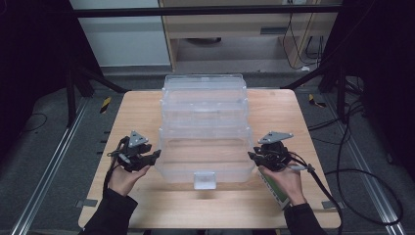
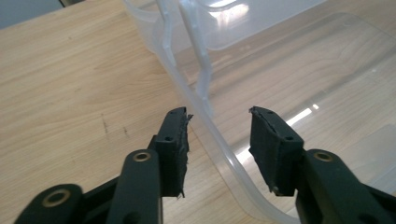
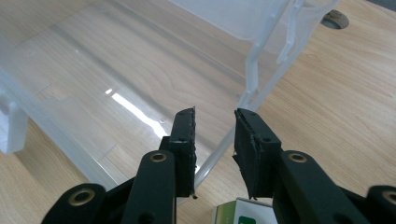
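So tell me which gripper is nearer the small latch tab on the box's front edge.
Right, marginally. The right gripper straddles the clear box's right rim, the left gripper its left rim; the latch tab sits between.

Lighting: dim, dark-edged high view; overhead glare streaks on clear plastic storage box (image 2: 299, 116); gripper views bright, foreground slightly soft.

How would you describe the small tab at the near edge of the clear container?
On the light wooden table stands a large clear plastic container. At the middle of its near rim hangs a small frosted square plastic latch tab, the one cloudy patch on otherwise see-through walls.
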`<state>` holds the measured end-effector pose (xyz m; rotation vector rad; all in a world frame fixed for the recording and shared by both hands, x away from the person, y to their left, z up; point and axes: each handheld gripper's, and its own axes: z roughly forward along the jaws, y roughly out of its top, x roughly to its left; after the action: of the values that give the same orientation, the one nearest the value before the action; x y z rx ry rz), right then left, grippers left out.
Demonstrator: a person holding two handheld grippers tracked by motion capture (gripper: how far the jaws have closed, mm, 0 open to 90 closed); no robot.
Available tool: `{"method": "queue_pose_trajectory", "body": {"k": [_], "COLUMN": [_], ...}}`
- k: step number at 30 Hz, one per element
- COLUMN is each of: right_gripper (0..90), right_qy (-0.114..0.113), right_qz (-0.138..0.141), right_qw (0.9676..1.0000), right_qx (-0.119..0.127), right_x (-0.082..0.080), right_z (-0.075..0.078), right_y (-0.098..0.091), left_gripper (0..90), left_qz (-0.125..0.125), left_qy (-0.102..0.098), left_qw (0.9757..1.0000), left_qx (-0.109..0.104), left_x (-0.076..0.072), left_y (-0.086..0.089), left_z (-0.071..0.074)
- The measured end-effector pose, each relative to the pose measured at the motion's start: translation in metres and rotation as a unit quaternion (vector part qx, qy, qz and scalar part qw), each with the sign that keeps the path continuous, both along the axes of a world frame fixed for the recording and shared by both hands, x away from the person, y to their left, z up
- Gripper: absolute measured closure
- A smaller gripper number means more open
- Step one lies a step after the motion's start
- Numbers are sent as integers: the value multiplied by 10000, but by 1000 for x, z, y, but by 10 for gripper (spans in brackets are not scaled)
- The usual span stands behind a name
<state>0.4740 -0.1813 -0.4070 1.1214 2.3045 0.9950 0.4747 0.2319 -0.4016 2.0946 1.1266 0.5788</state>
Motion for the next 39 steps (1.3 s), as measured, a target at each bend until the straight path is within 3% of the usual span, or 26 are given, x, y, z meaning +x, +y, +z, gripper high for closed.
{"method": "queue_pose_trajectory", "body": {"k": [9,13,16,28,33,39], "right_gripper": [736,743,748,753,751,723], "right_qy": [51,35,26,26,-13,-152], "right_qz": [-13,-18,-30,-80,-47,-113], "right_qw": [10000,10000,10000,10000,10000,9996], "right_qx": [62,63,43,35,67,198], "right_x": [-1,-1,-2,-4,-4,-7], "right_z": [-1,-1,-1,-1,0,8], "right_y": [-3,-3,-3,0,-1,-8], "left_gripper": [630,665,667,669,595,513], "left_qz": [41,80,91,86,8,-39], "left_qy": [61,132,103,69,-46,-328], "left_qw": [9998,9999,9998,9999,10000,9994], "left_qx": [188,52,132,86,45,-106], "left_x": [1,4,4,5,3,-5], "left_y": [-6,-3,-4,-2,-1,7], "left_z": [-10,-12,-11,-12,-7,7]}}
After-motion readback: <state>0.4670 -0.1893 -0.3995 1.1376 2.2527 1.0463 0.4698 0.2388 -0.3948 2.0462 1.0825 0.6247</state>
